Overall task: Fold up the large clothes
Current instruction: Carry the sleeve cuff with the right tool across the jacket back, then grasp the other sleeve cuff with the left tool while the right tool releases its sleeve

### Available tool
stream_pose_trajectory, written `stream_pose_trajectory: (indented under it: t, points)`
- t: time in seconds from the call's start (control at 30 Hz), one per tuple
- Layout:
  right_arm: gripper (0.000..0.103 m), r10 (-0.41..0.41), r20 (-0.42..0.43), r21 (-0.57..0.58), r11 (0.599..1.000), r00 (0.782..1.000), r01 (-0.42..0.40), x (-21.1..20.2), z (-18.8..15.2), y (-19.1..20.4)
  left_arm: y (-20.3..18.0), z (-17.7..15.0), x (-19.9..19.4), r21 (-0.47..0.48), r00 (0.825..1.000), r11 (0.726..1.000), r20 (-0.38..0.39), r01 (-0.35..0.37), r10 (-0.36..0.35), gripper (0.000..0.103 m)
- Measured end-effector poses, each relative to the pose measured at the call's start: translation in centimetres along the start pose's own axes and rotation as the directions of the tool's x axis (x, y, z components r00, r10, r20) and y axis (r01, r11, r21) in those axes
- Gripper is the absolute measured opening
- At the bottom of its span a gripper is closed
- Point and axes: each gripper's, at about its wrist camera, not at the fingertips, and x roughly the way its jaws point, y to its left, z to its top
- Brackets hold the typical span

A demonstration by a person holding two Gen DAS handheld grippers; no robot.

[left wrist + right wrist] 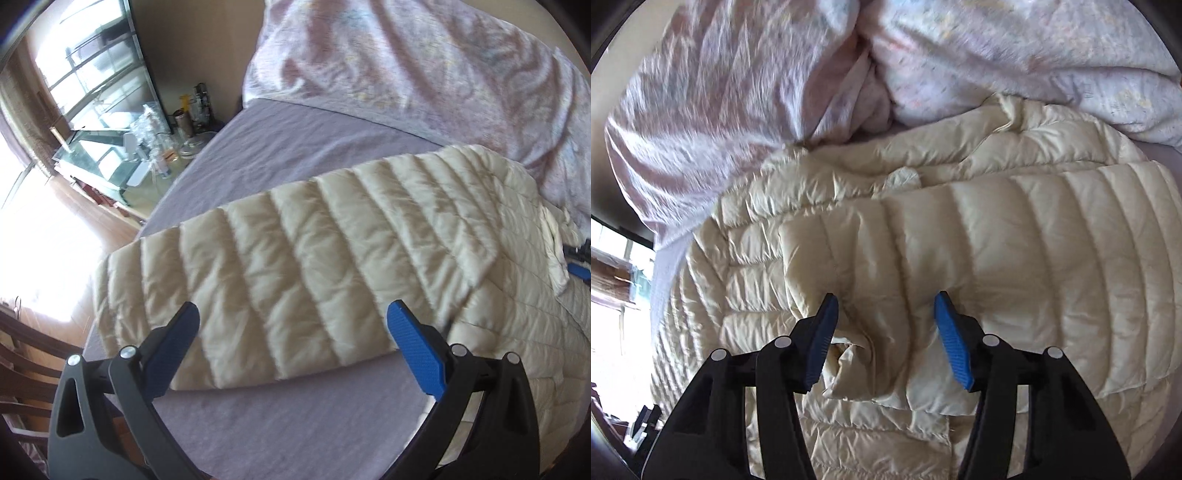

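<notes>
Cream down jacket (960,240) on the bed (258,424) looks light, puffy, slippery; left claw (293,317) wide, right claw (884,310) half-open over the near cuff (857,365), pinch there.

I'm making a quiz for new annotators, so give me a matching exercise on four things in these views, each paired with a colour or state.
Things:
1. puffer jacket
2. bed sheet
3. left gripper
4. duvet

States:
A. plain lilac, flat
B. open, holding nothing
C. cream, quilted
D. pale patterned, bunched up

Pairs: 1-C, 2-A, 3-B, 4-D
</notes>
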Motion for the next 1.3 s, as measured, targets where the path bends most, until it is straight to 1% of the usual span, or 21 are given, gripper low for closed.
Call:
stream_pose_trajectory:
  t: [0.2,0.27,0.3,0.4,0.43,0.53,0.7,0.8,0.87,1.0,1.03,1.17,1.23,1.3]
  points:
    - [0.058,-0.076,-0.025,-0.042,0.996,0.997,0.075,2.6,-1.0,1.6,3.2,0.1,0.4,-0.055,0.999,0.998,0.009,-0.04,0.041,0.101]
    - [0.059,-0.116,-0.006,-0.076,0.99,0.993,0.115,3.1,-1.6,2.2,4.1,0.1,0.6,-0.066,0.998,0.996,0.013,-0.055,0.056,0.101]
    - [0.06,-0.151,0.007,-0.11,0.982,0.989,0.15,3.4,-1.9,2.8,4.5,0.1,0.6,-0.069,0.998,0.996,0.015,-0.059,0.06,0.101]
    - [0.063,-0.213,0.033,-0.168,0.962,0.977,0.215,4.1,-2.2,3.7,5.6,0.3,0.7,-0.085,0.997,0.994,0.019,-0.068,0.07,0.101]
    - [0.065,-0.218,0.033,-0.168,0.961,0.976,0.22,4.4,-2.2,3.7,6.0,0.3,0.7,-0.091,0.997,0.993,0.021,-0.073,0.075,0.101]
    - [0.066,-0.191,0.041,-0.135,0.971,0.981,0.195,4.7,-2.1,3.4,7.0,0.4,0.8,-0.109,0.996,0.99,0.027,-0.085,0.088,0.101]
    - [0.066,-0.196,0.049,-0.14,0.97,0.979,0.201,4.7,-2.2,3.1,9.6,0.3,1.1,-0.146,0.994,0.983,0.013,-0.109,0.112,0.101]
    - [0.066,-0.196,0.048,-0.14,0.97,0.979,0.201,4.7,-2.0,3.2,11.8,0.1,1.4,-0.179,0.994,0.978,-0.003,-0.107,0.109,0.101]
    - [0.066,-0.196,0.051,-0.137,0.97,0.979,0.201,4.6,-2.5,3.1,13.1,0.0,1.6,-0.194,0.994,0.975,-0.013,-0.11,0.109,0.101]
    - [0.066,-0.198,0.055,-0.138,0.969,0.979,0.203,4.5,-2.3,3.0,15.3,-0.5,2.2,-0.232,0.996,0.969,-0.035,-0.087,0.081,0.101]
    - [0.066,-0.198,0.054,-0.137,0.969,0.979,0.204,4.0,-2.2,3.2,15.7,-0.5,2.3,-0.237,0.996,0.968,-0.037,-0.085,0.078,0.101]
    - [0.066,-0.196,0.052,-0.138,0.97,0.979,0.202,4.5,-2.3,3.2,16.6,-0.8,2.9,-0.249,0.996,0.965,-0.049,-0.087,0.078,0.101]
    - [0.066,-0.195,0.052,-0.138,0.97,0.979,0.201,4.2,-2.4,3.1,17.0,-0.9,3.1,-0.26,0.996,0.962,-0.054,-0.087,0.075,0.101]
    - [0.066,-0.195,0.053,-0.139,0.97,0.979,0.201,4.1,-2.3,3.1,17.5,-1.0,3.5,-0.282,0.996,0.956,-0.065,-0.078,0.062,0.1]
